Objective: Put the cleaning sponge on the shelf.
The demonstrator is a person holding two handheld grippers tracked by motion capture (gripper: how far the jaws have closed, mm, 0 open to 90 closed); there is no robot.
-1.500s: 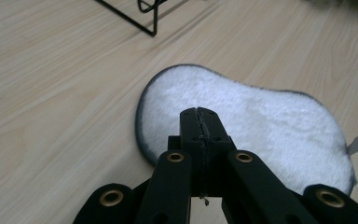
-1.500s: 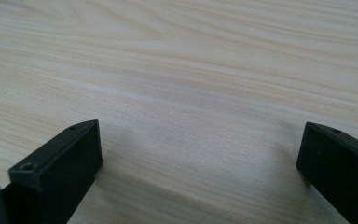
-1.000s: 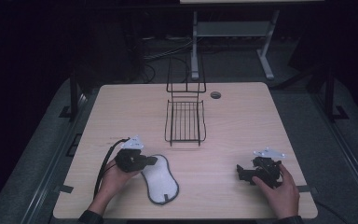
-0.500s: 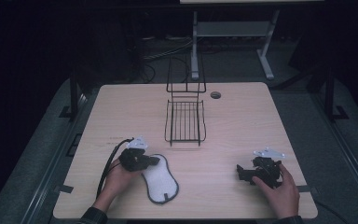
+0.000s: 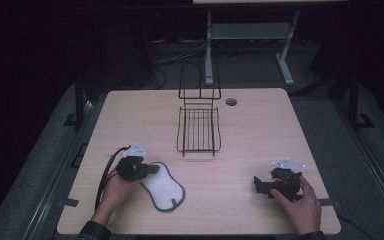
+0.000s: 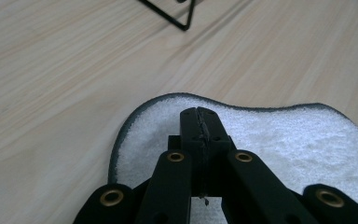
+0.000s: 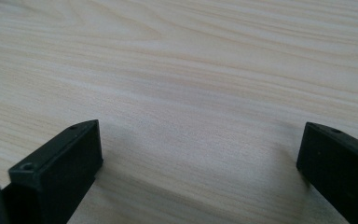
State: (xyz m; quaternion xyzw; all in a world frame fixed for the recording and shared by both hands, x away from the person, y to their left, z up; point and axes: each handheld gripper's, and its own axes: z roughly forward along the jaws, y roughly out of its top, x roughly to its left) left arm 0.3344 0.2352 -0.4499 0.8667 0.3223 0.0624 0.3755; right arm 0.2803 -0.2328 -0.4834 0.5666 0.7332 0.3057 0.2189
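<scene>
while the white insole-shaped pad [image 5: 163,188] lies flat on the table [image 5: 260,130] near the wire rack [image 5: 198,129], it is overhung by the left gripper [image 6: 200,122], jaws pressed together on nothing seen, the right gripper [image 7: 198,154] is held wide open and empty well apart from the rack, and an opening of the left jaws is judged to be called for next.

Pale matt wood-grain table [image 7: 214,70]; white pad [image 6: 284,140], seemingly nubbly cloth.

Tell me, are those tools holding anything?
The left hand-held gripper is shut above the white, dark-edged fabric pad; whether it pinches it cannot be told. The right hand-held gripper holds nothing.
</scene>
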